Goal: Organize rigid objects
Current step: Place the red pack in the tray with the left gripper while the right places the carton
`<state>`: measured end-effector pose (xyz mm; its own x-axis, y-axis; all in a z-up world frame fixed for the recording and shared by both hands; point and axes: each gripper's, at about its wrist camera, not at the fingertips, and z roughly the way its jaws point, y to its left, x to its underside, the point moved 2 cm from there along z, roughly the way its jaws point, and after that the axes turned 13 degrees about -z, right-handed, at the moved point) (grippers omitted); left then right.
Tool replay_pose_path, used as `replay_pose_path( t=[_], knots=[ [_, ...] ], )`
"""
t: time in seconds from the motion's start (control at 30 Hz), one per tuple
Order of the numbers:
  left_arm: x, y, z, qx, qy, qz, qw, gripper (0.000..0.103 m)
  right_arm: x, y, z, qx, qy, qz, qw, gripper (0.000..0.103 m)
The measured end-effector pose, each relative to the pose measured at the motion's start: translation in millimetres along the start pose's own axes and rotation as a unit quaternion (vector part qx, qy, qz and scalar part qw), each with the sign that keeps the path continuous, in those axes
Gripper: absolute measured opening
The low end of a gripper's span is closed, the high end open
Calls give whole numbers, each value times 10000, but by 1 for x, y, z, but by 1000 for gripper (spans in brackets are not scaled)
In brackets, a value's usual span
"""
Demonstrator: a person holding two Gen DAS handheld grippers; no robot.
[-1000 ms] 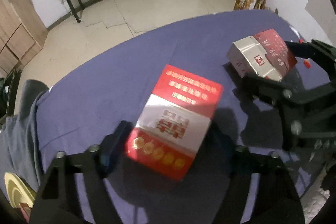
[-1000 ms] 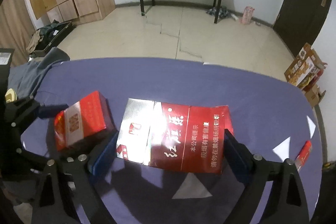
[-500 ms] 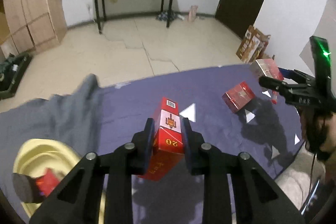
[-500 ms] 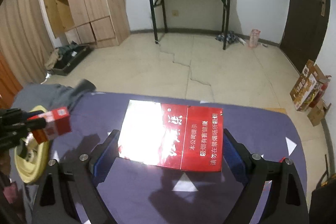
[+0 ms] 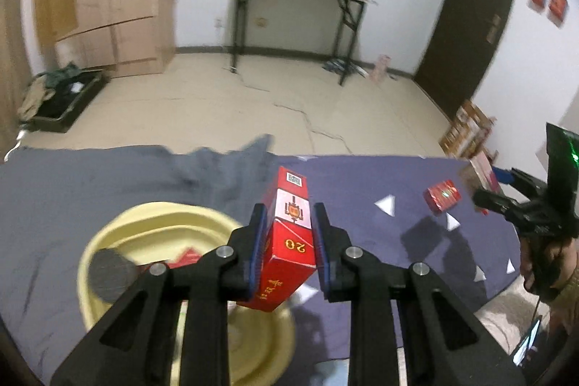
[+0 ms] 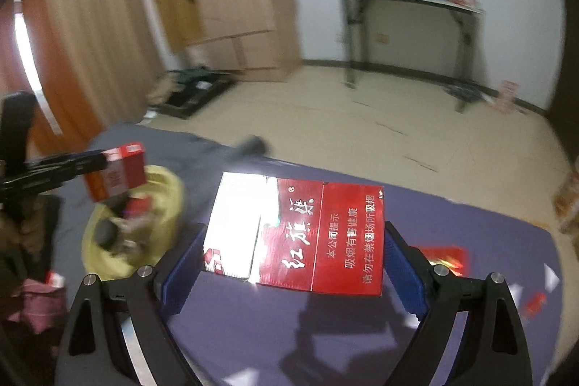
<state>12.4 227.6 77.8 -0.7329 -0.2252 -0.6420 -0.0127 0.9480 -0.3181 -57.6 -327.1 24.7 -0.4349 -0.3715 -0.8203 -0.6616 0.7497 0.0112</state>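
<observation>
While the red cigarette pack (image 5: 289, 241) sits edge-on between the blue pads (image 5: 257, 252) of the left gripper (image 5: 287, 254), clamped on its 2 broad faces, it hangs above the near rim of the yellow bowl (image 5: 152, 216). That bowl rests on a grey cloth (image 5: 90, 176) and holds a dark round thing (image 5: 110, 268) and another red pack, partly hidden. In the right wrist view, the right gripper (image 6: 295, 261) stands wide yet grips the red-and-silver carton (image 6: 295, 236) by its 2 short ends, lifted clear of the purple tablecloth (image 6: 289, 331). A small red box (image 5: 441, 196) lies on the purple cloth, well apart from the bowl, among white paper scraps (image 5: 385, 205).
</observation>
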Motion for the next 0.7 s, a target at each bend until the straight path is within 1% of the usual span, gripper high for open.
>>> replay_pose_path(
  t=[0.03,0.1,0.13,0.17,0.2,0.23,0.3,0.33,0.37,0.47,0.5,0.6,0.63,0.7],
  knots=[
    [-2,11,-6,-62,-54,-61,9999,26,-7,10,1,-246,-115,-40,9996,92],
    [-3,36,-20,-213,-192,-174,9994,26,-12,24,7,-399,-153,-187,9989,92],
    [-2,49,-27,-339,-285,-166,9989,26,-15,39,15,-490,-114,-404,9979,92],
    [0,60,-32,-387,-374,-154,9984,26,-16,48,21,-537,-64,-542,9971,92],
    [4,73,-37,-328,-433,-225,9983,26,-16,68,31,-622,45,-832,9946,92],
    [8,88,-38,-290,-427,-375,9980,26,-15,86,42,-689,140,-1060,9919,92],
    [20,111,-30,-530,-320,-462,9970,26,-12,114,61,-820,287,-1381,9866,92],
    [27,117,-26,-589,-282,-464,9968,26,-5,135,73,-942,411,-1619,9814,92],
    [35,121,-22,-583,-253,-483,9968,26,-2,146,80,-1005,480,-1769,9779,92],
    [69,124,-7,-390,-264,-380,9982,27,20,182,101,-1306,807,-2134,9648,92],
    [73,126,-7,-392,-310,-338,9982,27,33,193,109,-1387,976,-2271,9590,92],
    [79,127,9,-372,-361,-293,9982,26,47,205,129,-1277,1209,-2628,9487,92],
    [78,128,14,-340,-334,-310,9984,26,52,205,137,-1181,1269,-2690,9474,91],
    [77,131,25,-342,-247,-313,9986,26,49,210,148,-1110,1315,-2637,9491,92]
  ],
)
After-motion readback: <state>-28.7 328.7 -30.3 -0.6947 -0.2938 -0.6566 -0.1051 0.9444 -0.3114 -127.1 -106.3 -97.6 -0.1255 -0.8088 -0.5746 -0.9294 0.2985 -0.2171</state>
